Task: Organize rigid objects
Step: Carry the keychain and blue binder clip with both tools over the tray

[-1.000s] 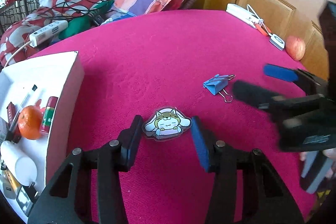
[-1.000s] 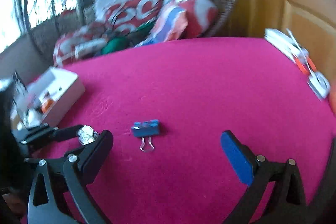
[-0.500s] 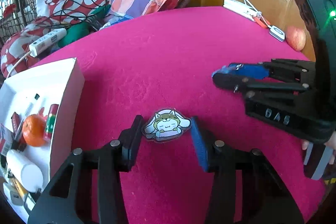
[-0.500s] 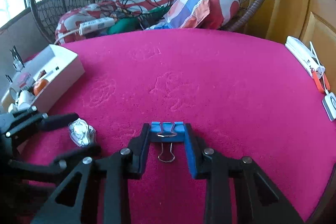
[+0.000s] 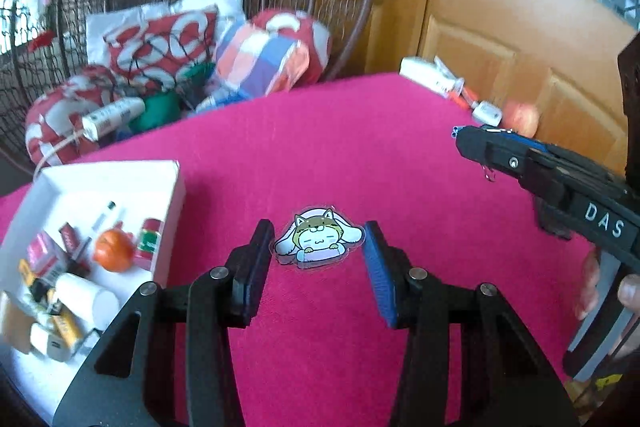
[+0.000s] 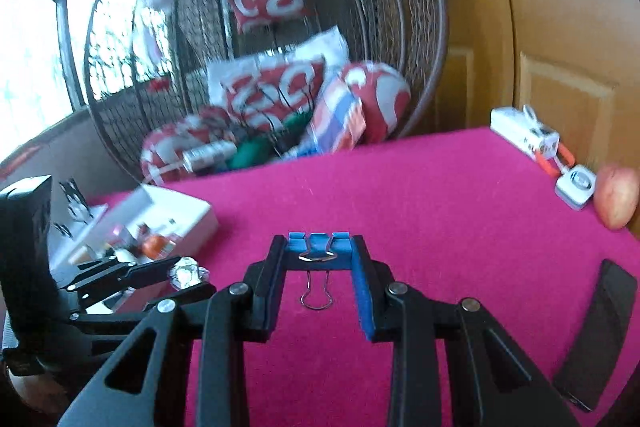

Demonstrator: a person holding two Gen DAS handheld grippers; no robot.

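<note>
The round table (image 5: 328,147) with the magenta cloth fills your view, and behind it, at 12 o'clock, stands a wicker hanging chair (image 6: 280,27) full of red-and-white cushions (image 5: 160,43). At 9 o'clock in your left wrist view is the white box (image 5: 172,195), holding an orange (image 5: 113,255), a white bottle (image 5: 86,301) and some smaller items I cannot name because of blur. Your left gripper (image 5: 318,253) holds a flat cartoon animal charm (image 5: 318,239) between its pads, and it seems lifted off the cloth. Your right gripper (image 6: 320,269) is clamped on a blue binder clip (image 6: 319,251), whose wire handles hang toward you. At 3 o'clock in the right wrist view, an apple (image 6: 616,201) lies at the table edge, just beside a small white device (image 6: 576,187).
</note>
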